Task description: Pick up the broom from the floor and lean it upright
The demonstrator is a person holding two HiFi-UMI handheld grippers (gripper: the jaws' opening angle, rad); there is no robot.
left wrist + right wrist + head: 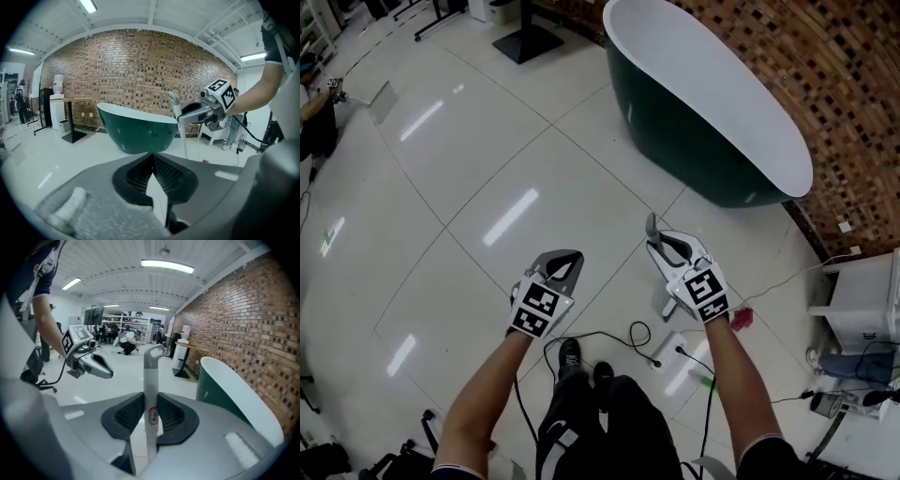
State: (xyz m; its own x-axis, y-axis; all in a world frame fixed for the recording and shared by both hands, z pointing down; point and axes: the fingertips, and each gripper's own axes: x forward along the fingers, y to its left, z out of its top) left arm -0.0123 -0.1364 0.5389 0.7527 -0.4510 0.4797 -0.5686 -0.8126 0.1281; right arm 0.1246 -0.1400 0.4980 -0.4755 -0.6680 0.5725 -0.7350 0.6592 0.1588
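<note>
Head view: both grippers were raised in front of the person, over the glossy tiled floor (487,187).

- right gripper (661,246): jaws pinched on the broom handle (652,228), a pale grey pole with a hooked loop at its top. Right gripper view confirmed it: the pads pressed either side of the handle (151,394) at a small red-bordered label, and the pole stood nearly upright in the centre of the frame.
- left gripper (562,261): jaws pressed together with nothing between them, and it hung beside the right one at lower centre. Left gripper view showed the tips meeting (151,157).
- The broom was therefore in the right gripper. Left gripper view showed its pole (183,140) running down from the grip toward the floor. The broom head was not clearly visible, so I could not tell whether it touched the tiles.

Progress (judgement): the pick-up looked done, with the handle off the floor and roughly vertical. The lean was not yet done, as nothing supported the pole. The green bathtub (675,131) and the brick wall (834,84) at upper right looked like the nearest props.
</note>
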